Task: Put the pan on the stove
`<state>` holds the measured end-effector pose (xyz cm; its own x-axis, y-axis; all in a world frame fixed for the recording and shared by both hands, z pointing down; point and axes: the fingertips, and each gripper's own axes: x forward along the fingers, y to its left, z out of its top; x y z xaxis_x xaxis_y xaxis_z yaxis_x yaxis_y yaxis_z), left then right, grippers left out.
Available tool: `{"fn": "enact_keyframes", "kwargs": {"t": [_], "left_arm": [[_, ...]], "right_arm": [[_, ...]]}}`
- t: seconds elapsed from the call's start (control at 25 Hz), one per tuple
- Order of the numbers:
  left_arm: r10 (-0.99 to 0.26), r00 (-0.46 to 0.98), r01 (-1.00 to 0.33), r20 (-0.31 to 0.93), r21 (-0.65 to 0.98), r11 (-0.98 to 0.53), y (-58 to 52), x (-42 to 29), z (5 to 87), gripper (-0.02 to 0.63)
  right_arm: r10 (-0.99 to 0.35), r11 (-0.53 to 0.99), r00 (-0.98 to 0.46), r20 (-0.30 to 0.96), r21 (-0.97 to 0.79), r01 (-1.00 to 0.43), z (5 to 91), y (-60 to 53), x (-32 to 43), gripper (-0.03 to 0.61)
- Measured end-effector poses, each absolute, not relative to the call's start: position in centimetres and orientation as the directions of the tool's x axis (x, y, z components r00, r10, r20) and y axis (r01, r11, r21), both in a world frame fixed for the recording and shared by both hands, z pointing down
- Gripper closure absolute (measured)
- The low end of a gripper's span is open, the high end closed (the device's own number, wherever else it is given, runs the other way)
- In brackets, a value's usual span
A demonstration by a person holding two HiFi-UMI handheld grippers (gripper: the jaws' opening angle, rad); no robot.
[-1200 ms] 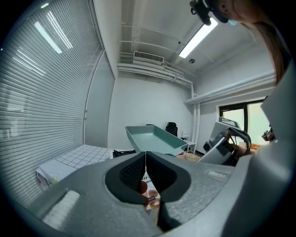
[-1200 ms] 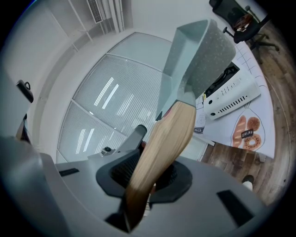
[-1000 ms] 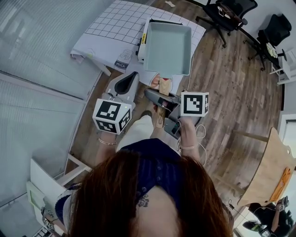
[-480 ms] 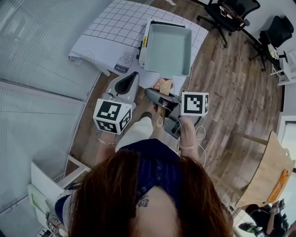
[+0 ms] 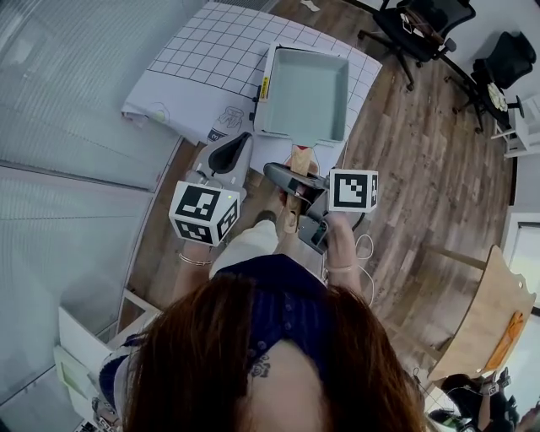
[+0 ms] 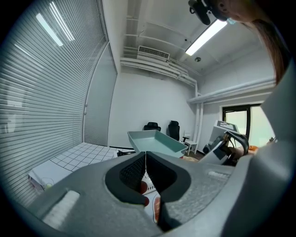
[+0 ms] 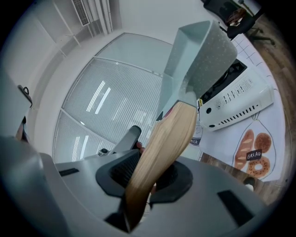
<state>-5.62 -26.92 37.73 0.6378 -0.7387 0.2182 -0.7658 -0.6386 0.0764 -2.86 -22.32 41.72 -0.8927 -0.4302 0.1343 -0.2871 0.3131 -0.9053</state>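
A square pale-green pan (image 5: 304,89) with a wooden handle (image 5: 295,190) hangs over the white stove (image 5: 261,84), covering most of it. My right gripper (image 5: 285,175) is shut on the handle. In the right gripper view the handle (image 7: 162,148) runs between the jaws of the right gripper (image 7: 148,178), and the pan (image 7: 199,51) sits above the stove (image 7: 236,104) with a gap. My left gripper (image 5: 239,142) is beside the handle, to its left, shut and empty. In the left gripper view the left gripper (image 6: 145,159) shows closed pads, with the pan (image 6: 155,141) ahead.
The stove stands on a white grid mat (image 5: 202,59) with printed milk and bread pictures, laid over a table. Window blinds run along the left. Office chairs (image 5: 418,25) stand on the wooden floor at the far right. A wooden tabletop (image 5: 494,312) is at the lower right.
Both grippers and the pan have moved forward toward the table. The pan now lies further over the stove. The right gripper's hold on the handle is unchanged.
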Motion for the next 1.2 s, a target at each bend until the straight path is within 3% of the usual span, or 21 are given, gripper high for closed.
{"fn": "enact_keyframes", "kwargs": {"t": [1.2], "left_arm": [[-0.703, 0.67, -0.736, 0.24, 0.088, -0.671, -36.3, -2.8, 39.4, 0.598]], "right_arm": [[-0.453, 0.222, -0.874, 0.177, -0.927, -0.303, 45.3, -30.9, -0.4, 0.485]]}}
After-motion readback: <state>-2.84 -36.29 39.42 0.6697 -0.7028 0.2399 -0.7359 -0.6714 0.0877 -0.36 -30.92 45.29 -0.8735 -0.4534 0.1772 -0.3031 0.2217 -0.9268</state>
